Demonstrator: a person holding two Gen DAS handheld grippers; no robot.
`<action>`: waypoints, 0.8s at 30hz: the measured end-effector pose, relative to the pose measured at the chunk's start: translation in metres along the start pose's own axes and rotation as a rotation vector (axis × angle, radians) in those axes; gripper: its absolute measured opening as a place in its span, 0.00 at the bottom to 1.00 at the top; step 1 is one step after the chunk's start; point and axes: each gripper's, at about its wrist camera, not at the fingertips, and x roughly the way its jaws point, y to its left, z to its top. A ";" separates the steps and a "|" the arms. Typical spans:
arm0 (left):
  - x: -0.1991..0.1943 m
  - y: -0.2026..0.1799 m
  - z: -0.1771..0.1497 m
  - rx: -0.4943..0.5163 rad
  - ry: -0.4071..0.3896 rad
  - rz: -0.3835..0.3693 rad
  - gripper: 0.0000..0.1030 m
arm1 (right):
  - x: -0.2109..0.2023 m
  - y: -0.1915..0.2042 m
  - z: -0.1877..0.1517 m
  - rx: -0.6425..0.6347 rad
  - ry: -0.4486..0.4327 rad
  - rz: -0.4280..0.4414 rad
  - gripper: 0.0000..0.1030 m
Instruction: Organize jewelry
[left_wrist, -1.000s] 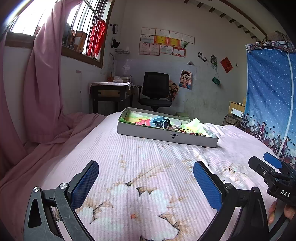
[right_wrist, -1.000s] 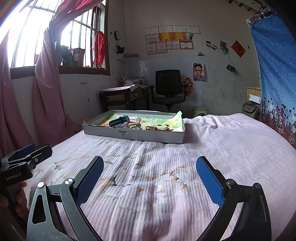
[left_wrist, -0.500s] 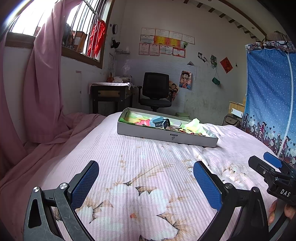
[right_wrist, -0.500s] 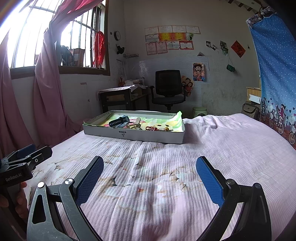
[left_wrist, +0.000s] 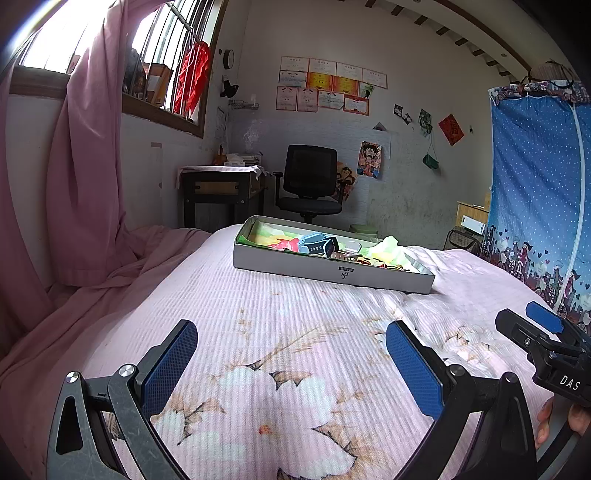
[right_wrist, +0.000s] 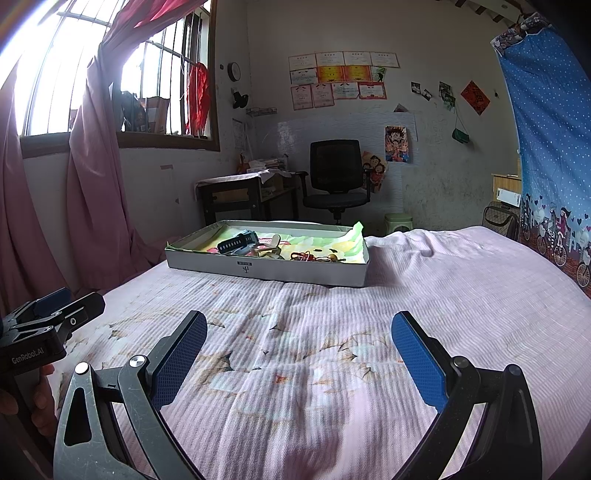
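A shallow grey cardboard box (left_wrist: 288, 264) (right_wrist: 207, 264) lies on the pink bed, lined with green-yellow paper. Inside it I see a dark watch with a blue strap (left_wrist: 318, 244) (right_wrist: 236, 243), a pale clip-like piece (right_wrist: 271, 245) and a tangle of red and gold jewelry (right_wrist: 314, 256) (left_wrist: 380, 263). My left gripper (left_wrist: 291, 347) hovers open over the flowered bedspread, well short of the box, nothing between its blue pads. My right gripper (right_wrist: 299, 343) is also open and empty, about the same distance from the box.
The bed is covered by a pink ribbed bedspread (right_wrist: 443, 280) with flower prints. Pink curtains (left_wrist: 88, 166) hang at the left. A black office chair (right_wrist: 338, 177) and a dark desk (left_wrist: 221, 188) stand beyond the bed. A blue patterned curtain (left_wrist: 535, 192) hangs at the right.
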 end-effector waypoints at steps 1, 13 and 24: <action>0.000 0.000 0.000 0.000 -0.001 0.000 1.00 | 0.000 0.000 0.000 0.000 0.000 0.000 0.95; 0.000 0.000 0.000 0.002 -0.002 0.000 1.00 | 0.000 0.000 0.000 0.000 -0.001 0.000 0.95; -0.001 -0.003 -0.001 0.004 -0.005 0.000 1.00 | 0.000 0.000 -0.001 -0.001 -0.001 0.000 0.95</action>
